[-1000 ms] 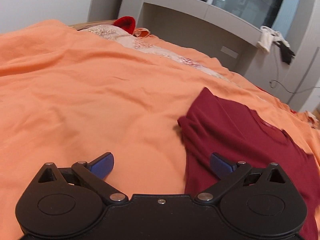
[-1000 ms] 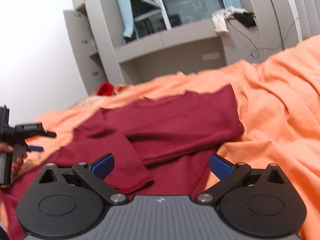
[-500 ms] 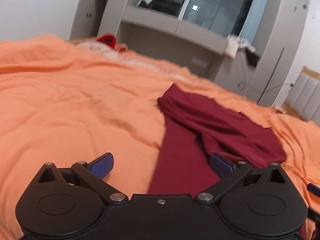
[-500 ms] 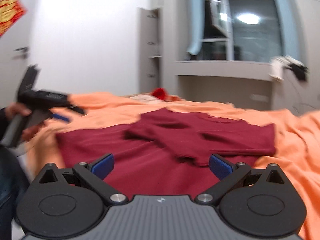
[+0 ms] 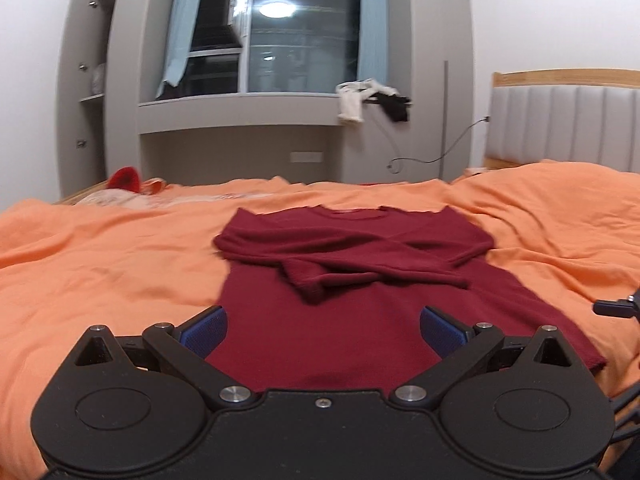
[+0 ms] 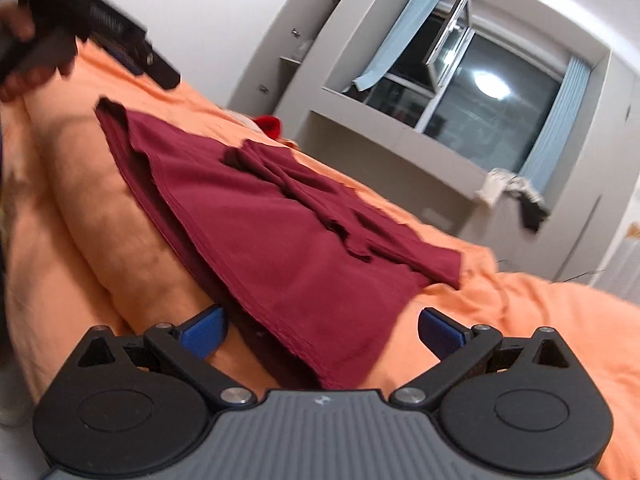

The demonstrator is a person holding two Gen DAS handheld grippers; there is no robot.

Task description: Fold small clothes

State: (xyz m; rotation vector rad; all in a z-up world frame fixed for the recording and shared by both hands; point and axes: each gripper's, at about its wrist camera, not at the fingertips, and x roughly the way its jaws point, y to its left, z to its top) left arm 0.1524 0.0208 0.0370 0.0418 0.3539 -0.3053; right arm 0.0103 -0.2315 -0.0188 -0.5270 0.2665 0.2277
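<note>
While both grippers hang wide open and empty, left gripper over the hem, right gripper at a lower corner, maroon shirt flat on orange bedspread, sleeves crossed.

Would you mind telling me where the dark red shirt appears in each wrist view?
Left wrist: dark red shirt centre frame, hem nearest the open left gripper.
Right wrist: it runs diagonally from upper left to the open right gripper.
Shared landmark: the window.

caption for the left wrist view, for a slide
Open left gripper hovering over the hem of a maroon top, sleeves folded across its chest, on an orange bedspread.
</note>
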